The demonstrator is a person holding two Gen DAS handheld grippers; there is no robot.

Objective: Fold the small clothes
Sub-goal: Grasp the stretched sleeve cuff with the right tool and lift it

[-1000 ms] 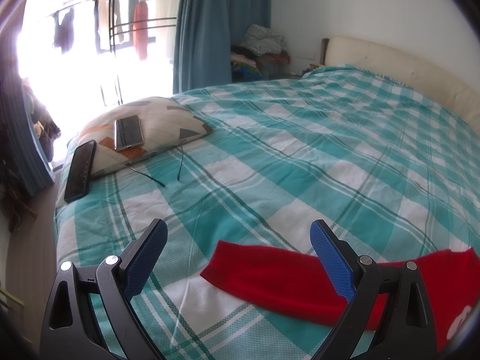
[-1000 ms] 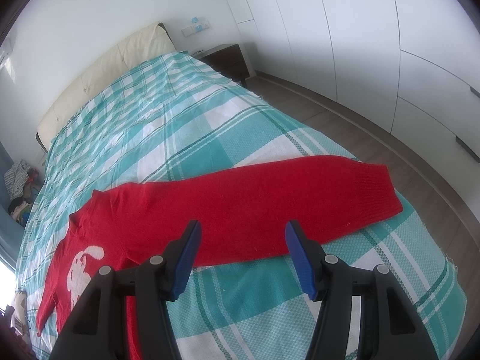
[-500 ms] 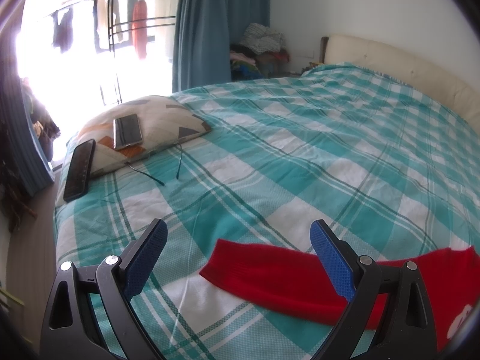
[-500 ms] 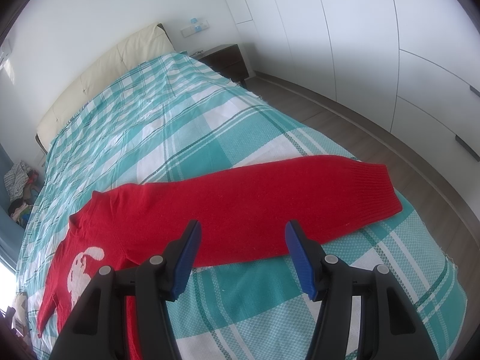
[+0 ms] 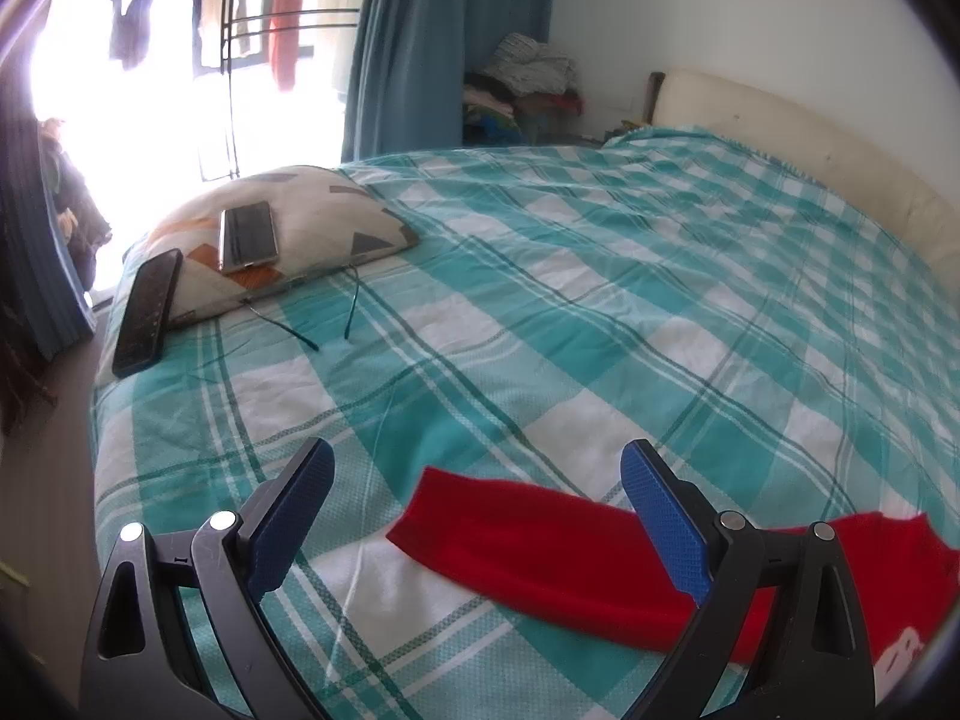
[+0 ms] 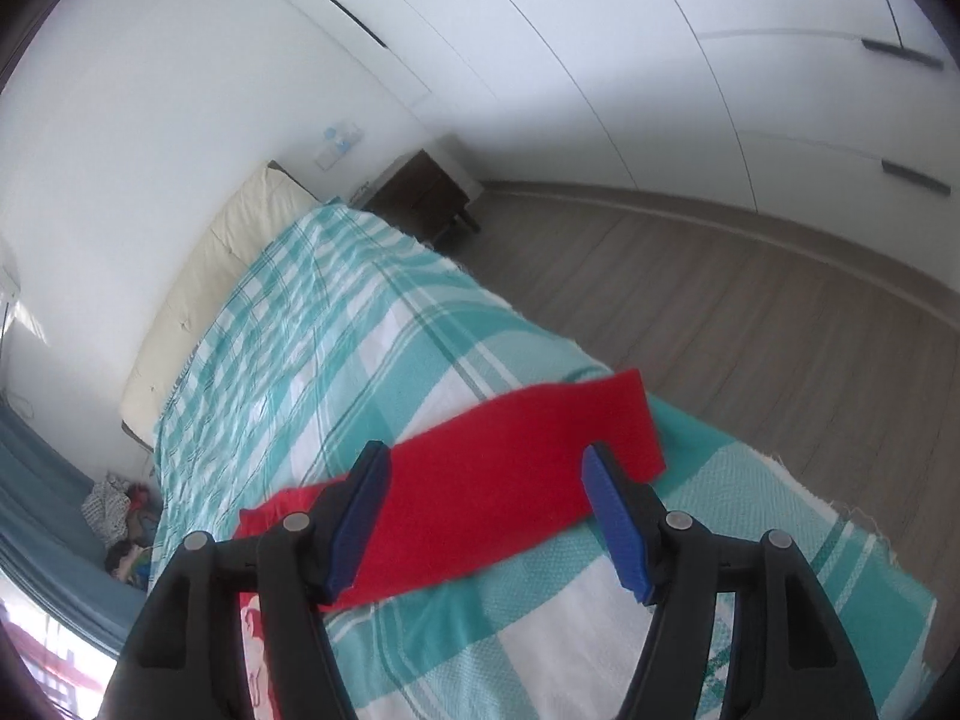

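A red knitted sweater (image 5: pixel 540 546) lies flat on the teal checked bedspread (image 5: pixel 540 300), sleeves spread to both sides. In the left wrist view one sleeve ends just past my left gripper (image 5: pixel 477 480), which hovers open above it with nothing between its blue pads. In the right wrist view the other sleeve (image 6: pixel 510 480) runs toward the bed's edge. My right gripper (image 6: pixel 483 480) hangs over that sleeve, tilted, its jaws opening and clear of the cloth. A white motif (image 6: pixel 255 648) on the sweater's chest shows at the lower left.
A patterned pillow (image 5: pixel 312 234) at the bed's far left corner carries a phone (image 5: pixel 247 235), with a dark phone (image 5: pixel 147 312) leaning beside it. Thin cables (image 5: pixel 351 312) trail onto the spread. Wooden floor (image 6: pixel 750 300), a nightstand (image 6: pixel 420 198) and white wardrobes lie beyond the bed's right edge.
The right wrist view has rolled and swung toward the sleeve's cuff end, and the right jaws stand wider. The left gripper and its view are nearly unchanged.
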